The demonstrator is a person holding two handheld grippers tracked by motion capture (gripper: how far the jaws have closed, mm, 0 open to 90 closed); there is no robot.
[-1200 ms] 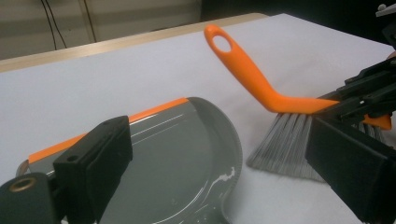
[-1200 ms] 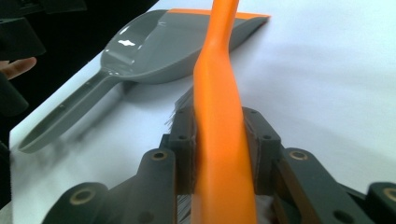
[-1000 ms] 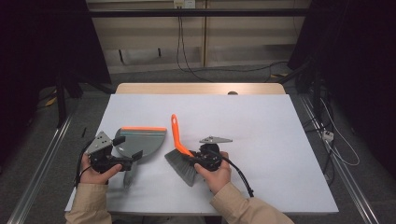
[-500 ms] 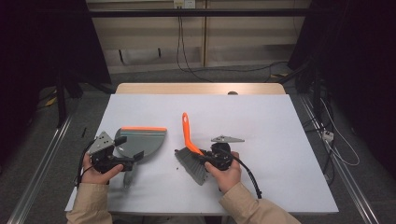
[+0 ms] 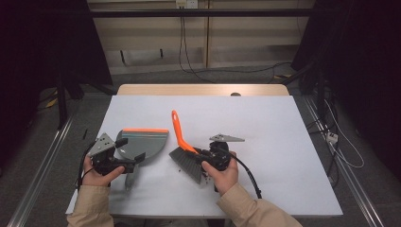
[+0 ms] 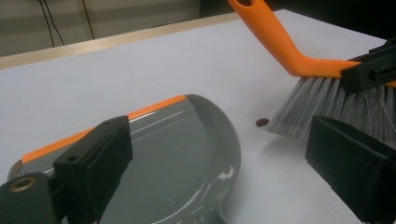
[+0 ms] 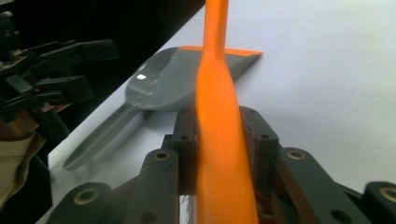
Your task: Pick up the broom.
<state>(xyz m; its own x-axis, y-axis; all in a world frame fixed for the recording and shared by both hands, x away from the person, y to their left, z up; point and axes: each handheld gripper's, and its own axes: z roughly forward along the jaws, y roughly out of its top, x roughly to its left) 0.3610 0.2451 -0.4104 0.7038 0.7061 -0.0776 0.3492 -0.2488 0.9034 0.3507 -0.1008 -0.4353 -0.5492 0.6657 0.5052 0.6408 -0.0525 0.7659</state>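
A hand brush with an orange handle (image 5: 178, 128) and grey bristles (image 5: 185, 161) stands tilted on the white table, bristles down. My right gripper (image 5: 202, 155) is shut on the handle (image 7: 219, 116); its jaws have just closed a little further on it. To the brush's left lies a grey dustpan (image 5: 142, 144) with an orange lip (image 6: 154, 106), its handle (image 7: 98, 135) pointing toward the person. My left gripper (image 5: 131, 150) hovers over the pan's rear, jaws wide open (image 6: 219, 158) and touching nothing. A small dark bean (image 6: 262, 122) lies between the pan and the bristles (image 6: 317, 102).
The white table (image 5: 283, 132) has a wooden strip along its far edge (image 5: 203, 89). Cables trail from both grippers. Dark floor, metal rails and stands surround the table.
The right gripper swung the brush to the right, then back left toward the dustpan, ending a little nearer the front edge. The left gripper and dustpan stayed still.
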